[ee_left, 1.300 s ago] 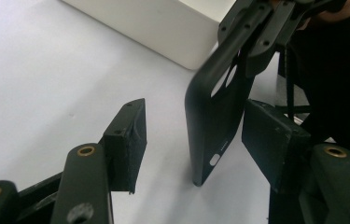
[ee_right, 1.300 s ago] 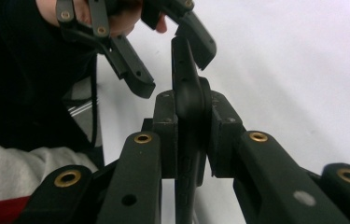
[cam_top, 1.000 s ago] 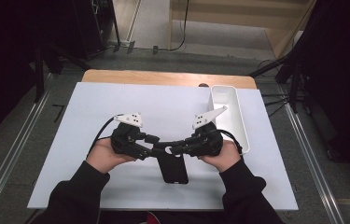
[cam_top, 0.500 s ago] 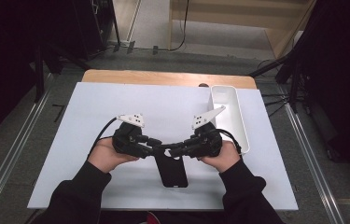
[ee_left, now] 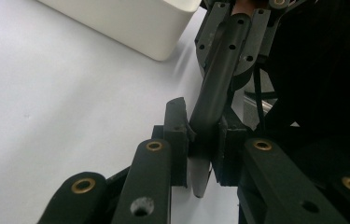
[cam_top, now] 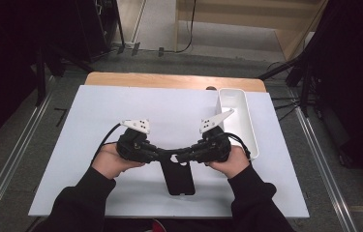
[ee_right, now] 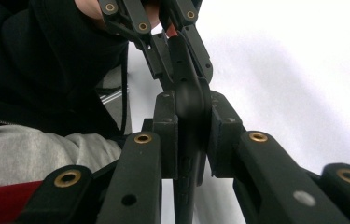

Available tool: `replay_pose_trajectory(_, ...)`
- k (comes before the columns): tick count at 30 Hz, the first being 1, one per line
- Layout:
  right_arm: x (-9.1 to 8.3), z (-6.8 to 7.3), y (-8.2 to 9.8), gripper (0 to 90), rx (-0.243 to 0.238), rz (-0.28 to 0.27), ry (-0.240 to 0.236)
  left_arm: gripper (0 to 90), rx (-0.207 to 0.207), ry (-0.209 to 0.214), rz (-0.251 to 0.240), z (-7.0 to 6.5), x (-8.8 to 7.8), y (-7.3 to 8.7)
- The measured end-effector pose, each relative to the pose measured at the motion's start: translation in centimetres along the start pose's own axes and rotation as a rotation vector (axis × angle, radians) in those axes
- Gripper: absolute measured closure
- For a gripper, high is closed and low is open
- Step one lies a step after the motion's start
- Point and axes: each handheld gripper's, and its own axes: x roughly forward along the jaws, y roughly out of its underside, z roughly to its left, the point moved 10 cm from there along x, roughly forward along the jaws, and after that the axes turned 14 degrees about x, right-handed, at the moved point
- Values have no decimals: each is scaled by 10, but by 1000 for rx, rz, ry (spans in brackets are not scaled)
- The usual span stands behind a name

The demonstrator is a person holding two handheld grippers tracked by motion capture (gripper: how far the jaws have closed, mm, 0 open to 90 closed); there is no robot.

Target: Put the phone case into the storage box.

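Black phone case (cam_top: 178, 175) clamped by right gripper (cam_top: 183, 155); left gripper (cam_top: 165, 155) just closing onto its corner.

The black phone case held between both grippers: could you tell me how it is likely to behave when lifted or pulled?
The phone case is a thin shell, so probably light and somewhat bendy. It looks smooth, so it may slip between the fingers. With the left gripper and right gripper pinching one end, the free end may sag.

The left gripper (ee_left: 199, 154) has just been closing its black jaws onto a thin black phone case (ee_left: 212, 100), seen edge-on. Beyond, the right gripper (ee_left: 236, 35) grips the case's far end, beside a white plastic bin (ee_left: 130, 23) on the white table (ee_left: 56, 102).
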Motion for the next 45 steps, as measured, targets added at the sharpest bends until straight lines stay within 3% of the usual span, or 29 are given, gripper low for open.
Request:
replay_pose_trajectory(13,-1,-2,-3,732,20,-23,25,786,-24,5,-5,-1,-5,-4)
replay_pose_trajectory(16,-4,-1,-6,685,26,-47,22,786,-27,1,-3,-1,-6,-4)
replay_pose_trajectory(25,-5,-2,-4,574,38,-45,34,785,-67,-19,1,2,-13,-5)
replay_pose_trajectory(31,-7,-5,-3,521,55,-50,56,786,-100,-54,24,5,-20,-5)
replay_pose_trajectory(35,-8,-9,-4,492,63,-64,93,785,-121,-75,31,5,-24,-7)
replay_pose_trajectory(37,-8,-11,-4,454,77,-75,117,785,-150,-86,32,6,-27,-7)
replay_pose_trajectory(42,-7,-16,-5,393,94,-96,150,785,-151,-134,39,11,-31,-7)
replay_pose_trajectory(45,-8,-20,-5,345,130,-125,182,785,-162,-153,30,14,-35,-7)
